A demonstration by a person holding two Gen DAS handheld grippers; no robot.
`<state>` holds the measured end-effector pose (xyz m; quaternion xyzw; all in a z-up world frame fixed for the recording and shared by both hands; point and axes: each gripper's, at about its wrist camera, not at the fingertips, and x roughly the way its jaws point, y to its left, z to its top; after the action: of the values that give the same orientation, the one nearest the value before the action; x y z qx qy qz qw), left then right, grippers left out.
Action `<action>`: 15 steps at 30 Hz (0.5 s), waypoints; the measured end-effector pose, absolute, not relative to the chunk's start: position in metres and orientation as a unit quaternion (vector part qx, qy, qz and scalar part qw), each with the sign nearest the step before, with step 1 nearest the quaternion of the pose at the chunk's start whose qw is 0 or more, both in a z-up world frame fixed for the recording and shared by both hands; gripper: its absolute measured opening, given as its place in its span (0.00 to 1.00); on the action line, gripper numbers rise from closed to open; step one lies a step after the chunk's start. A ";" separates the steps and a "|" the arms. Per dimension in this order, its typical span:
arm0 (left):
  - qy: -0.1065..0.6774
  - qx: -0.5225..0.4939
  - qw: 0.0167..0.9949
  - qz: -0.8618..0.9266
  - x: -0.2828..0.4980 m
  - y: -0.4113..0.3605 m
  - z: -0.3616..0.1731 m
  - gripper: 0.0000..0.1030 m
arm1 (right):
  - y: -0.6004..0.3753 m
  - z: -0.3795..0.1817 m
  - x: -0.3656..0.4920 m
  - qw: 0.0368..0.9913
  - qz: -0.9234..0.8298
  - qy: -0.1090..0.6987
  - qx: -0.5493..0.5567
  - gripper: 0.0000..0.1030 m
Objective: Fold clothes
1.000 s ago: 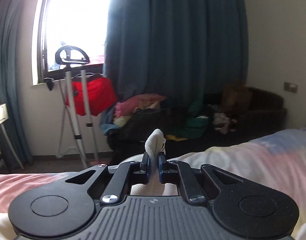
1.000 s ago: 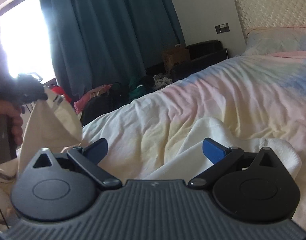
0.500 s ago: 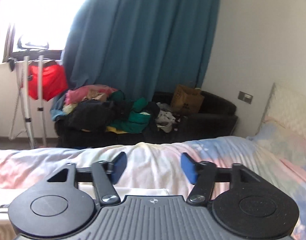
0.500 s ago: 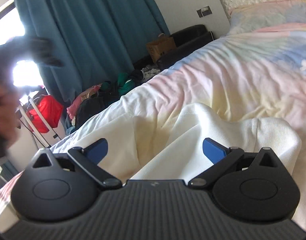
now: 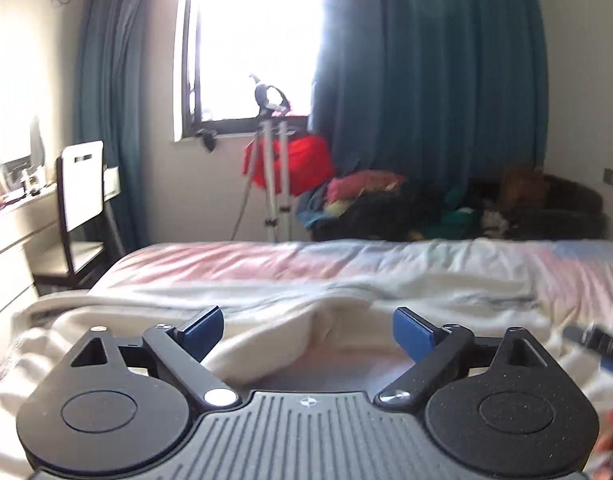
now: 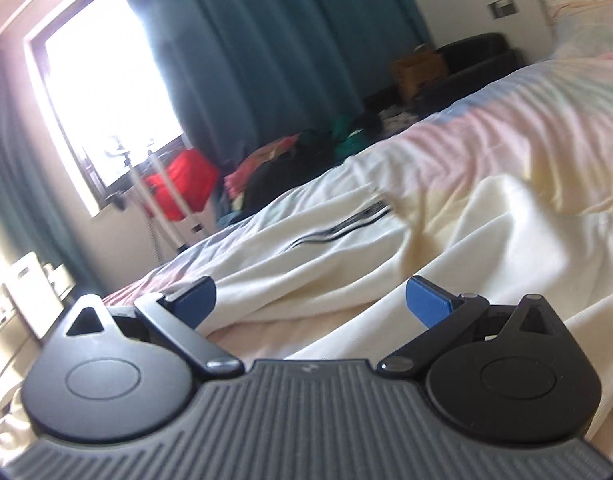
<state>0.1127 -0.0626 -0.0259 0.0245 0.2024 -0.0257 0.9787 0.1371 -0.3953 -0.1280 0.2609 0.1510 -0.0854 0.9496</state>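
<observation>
A cream garment (image 5: 290, 336) lies rumpled on the pastel bedspread (image 5: 266, 260). In the right wrist view the same cream garment (image 6: 386, 248) shows thin black stripes. My left gripper (image 5: 308, 330) hovers low over a fold of it; its jaws are opening, with cloth lying below them and nothing pinched. My right gripper (image 6: 310, 300) stands open just above the garment, its blue pads apart and clear of the cloth. At the right edge of the left wrist view, a blurred part of the other gripper and a hand (image 5: 602, 348) shows.
A dark sofa (image 5: 446, 216) heaped with clothes stands beyond the bed under teal curtains (image 5: 426, 80). A tripod (image 5: 276, 168) with red cloth stands by the bright window. A chair (image 5: 80, 208) and desk are at the left. The bedspread (image 6: 506, 120) stretches toward the pillow.
The left gripper let go of the white cloth it pinched, opened wide, and swung down over the garment on the bed. The right gripper's view tilted a little; its jaws stayed open.
</observation>
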 end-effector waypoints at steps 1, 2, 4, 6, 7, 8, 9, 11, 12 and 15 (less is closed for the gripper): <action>0.209 0.022 0.978 -0.018 0.108 -0.052 -0.035 0.91 | -0.389 -0.129 0.138 0.951 -0.072 0.157 0.258 1.00; 0.211 0.017 0.977 -0.011 0.104 -0.042 -0.042 0.91 | -0.383 -0.129 0.138 0.952 -0.059 0.162 0.254 1.00; 0.217 0.007 0.976 0.008 0.099 -0.028 -0.055 0.90 | -0.367 -0.130 0.141 0.957 -0.033 0.174 0.228 1.00; 0.226 0.002 0.974 0.020 0.094 -0.022 -0.059 0.89 | -0.357 -0.132 0.141 0.958 -0.009 0.180 0.223 1.00; 0.229 0.002 0.973 0.015 0.090 -0.018 -0.059 0.89 | -0.353 -0.133 0.143 0.957 -0.002 0.181 0.225 1.00; 0.231 0.001 0.973 0.010 0.087 -0.014 -0.059 0.89 | -0.353 -0.135 0.146 0.954 0.003 0.185 0.237 1.00; 0.227 0.005 0.974 0.004 0.084 -0.013 -0.059 0.89 | -0.353 -0.136 0.149 0.950 0.009 0.188 0.249 1.00; 0.215 0.014 0.976 -0.008 0.078 -0.012 -0.059 0.89 | -0.353 -0.140 0.155 0.941 0.019 0.194 0.275 1.00; 0.204 0.026 0.979 -0.008 0.075 -0.011 -0.059 0.89 | -0.358 -0.145 0.160 0.929 0.025 0.205 0.307 1.00; 0.193 0.036 0.981 -0.002 0.077 -0.004 -0.062 0.90 | -0.370 -0.159 0.179 0.890 0.040 0.228 0.394 1.00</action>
<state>0.0766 -0.0036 -0.0625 0.0364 0.1931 -0.0022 0.9805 0.1790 -0.3700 -0.1593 0.3939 0.2279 0.0400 0.8895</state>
